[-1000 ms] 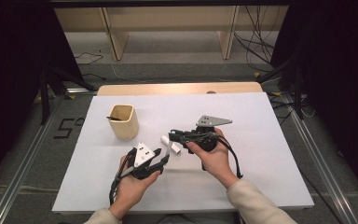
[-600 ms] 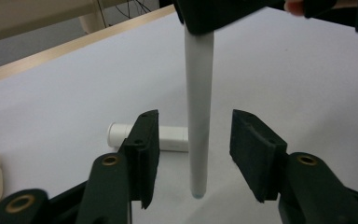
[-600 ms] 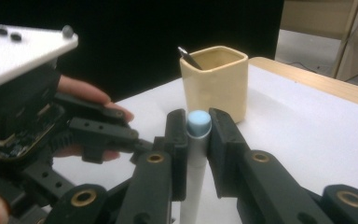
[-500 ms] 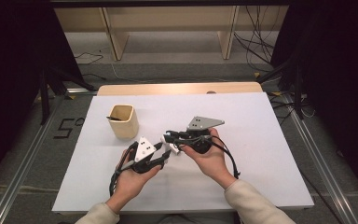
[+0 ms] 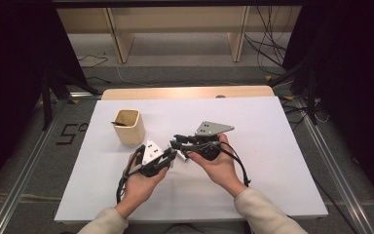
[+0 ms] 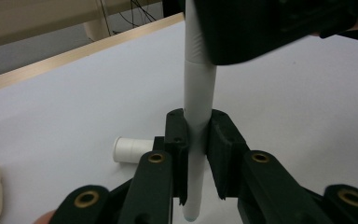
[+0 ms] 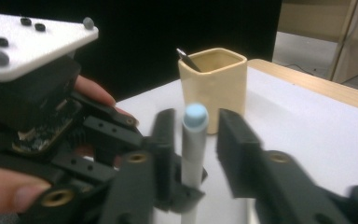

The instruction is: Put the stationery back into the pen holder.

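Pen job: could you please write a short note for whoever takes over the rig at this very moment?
Left gripper: shut on the pen, gripping near its blue-tipped end.
Right gripper: jaws have just been opening; the pen stands between them, pads off it.
Things: pen held above the table, between the two grippers; white cap lies on the table beside them; cup stands at the left, with a dark item in it.
Done: the left gripper has hold of the pen.
Left: draw the right gripper clear; then probably cap the pen or put it in the cup.
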{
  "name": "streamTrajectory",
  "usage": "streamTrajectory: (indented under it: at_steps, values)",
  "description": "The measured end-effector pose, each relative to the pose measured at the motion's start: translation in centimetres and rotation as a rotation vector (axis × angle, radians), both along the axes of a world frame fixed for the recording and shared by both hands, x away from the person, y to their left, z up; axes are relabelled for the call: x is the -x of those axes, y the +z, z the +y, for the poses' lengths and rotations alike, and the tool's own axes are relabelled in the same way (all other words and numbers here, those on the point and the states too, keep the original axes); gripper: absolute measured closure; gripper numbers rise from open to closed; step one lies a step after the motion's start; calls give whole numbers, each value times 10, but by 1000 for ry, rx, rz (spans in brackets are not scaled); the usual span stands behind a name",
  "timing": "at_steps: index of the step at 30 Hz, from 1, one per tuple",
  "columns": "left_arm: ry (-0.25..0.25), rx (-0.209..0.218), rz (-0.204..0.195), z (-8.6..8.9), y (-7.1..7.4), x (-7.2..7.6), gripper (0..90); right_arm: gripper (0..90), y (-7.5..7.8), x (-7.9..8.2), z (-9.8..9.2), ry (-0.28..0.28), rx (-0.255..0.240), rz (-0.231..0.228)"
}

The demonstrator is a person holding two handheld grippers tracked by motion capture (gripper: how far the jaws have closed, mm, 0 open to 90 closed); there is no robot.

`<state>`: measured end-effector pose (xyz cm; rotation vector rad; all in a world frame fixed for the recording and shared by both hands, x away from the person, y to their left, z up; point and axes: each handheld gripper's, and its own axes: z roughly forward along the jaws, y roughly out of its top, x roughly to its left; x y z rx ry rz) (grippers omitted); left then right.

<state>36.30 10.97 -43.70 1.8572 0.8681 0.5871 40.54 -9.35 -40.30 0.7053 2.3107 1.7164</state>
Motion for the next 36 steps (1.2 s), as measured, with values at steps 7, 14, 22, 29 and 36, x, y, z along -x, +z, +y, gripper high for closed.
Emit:
streamTrajectory:
  at_steps: [7, 14, 22, 29, 36]
  values:
    - [60, 26, -20, 20, 7, -6, 787, 490, -6, -2, -10, -65, -3, -4]
    - [98, 46, -52, 35, 19, -10, 787, 405, -17, -3, -21, -115, 52, 6]
    - [132, 66, -78, 48, 31, -15, 787, 359, -33, -3, -31, -140, 130, 32]
    - [153, 77, -100, 56, 42, -19, 787, 345, -42, -1, -39, -153, 158, 49]
    - [176, 87, -117, 63, 52, -24, 787, 340, -47, 1, -46, -166, 170, 59]
